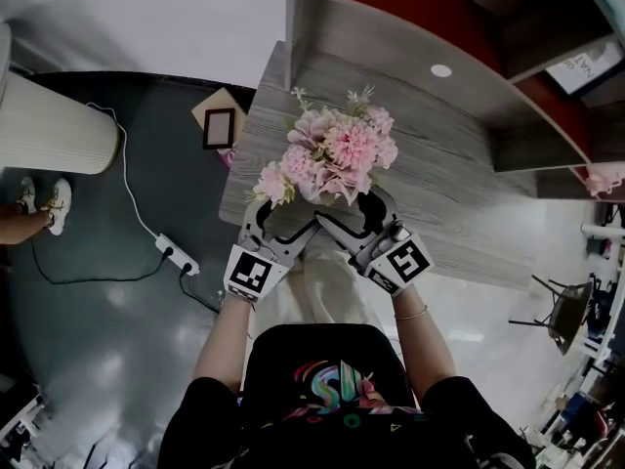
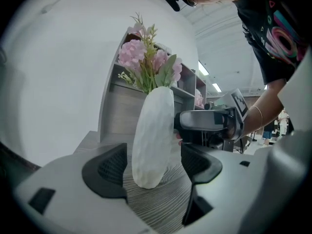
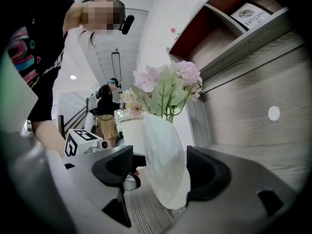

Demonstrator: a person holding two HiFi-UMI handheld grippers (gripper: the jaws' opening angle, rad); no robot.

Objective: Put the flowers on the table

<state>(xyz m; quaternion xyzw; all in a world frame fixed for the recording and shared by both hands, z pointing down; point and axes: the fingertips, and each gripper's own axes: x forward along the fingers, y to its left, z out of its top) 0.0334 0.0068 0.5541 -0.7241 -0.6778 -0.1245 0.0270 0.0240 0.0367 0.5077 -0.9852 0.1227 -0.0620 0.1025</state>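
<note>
**Flowers standing on the worktop, both grippers slack around the vase**

The grey wood-grain worktop fills the upper middle of your head view. At its centre the white vase stands upright with its base on the wood. Pink flowers rise from its mouth. Your left gripper and right gripper reach in from lower in the frame. Both sets of fingers are spread with the vase between them, not squeezing it.

Pink flowers with green leaves stand in a white textured vase, upright on the grey wood-grain table, near its front edge
</note>
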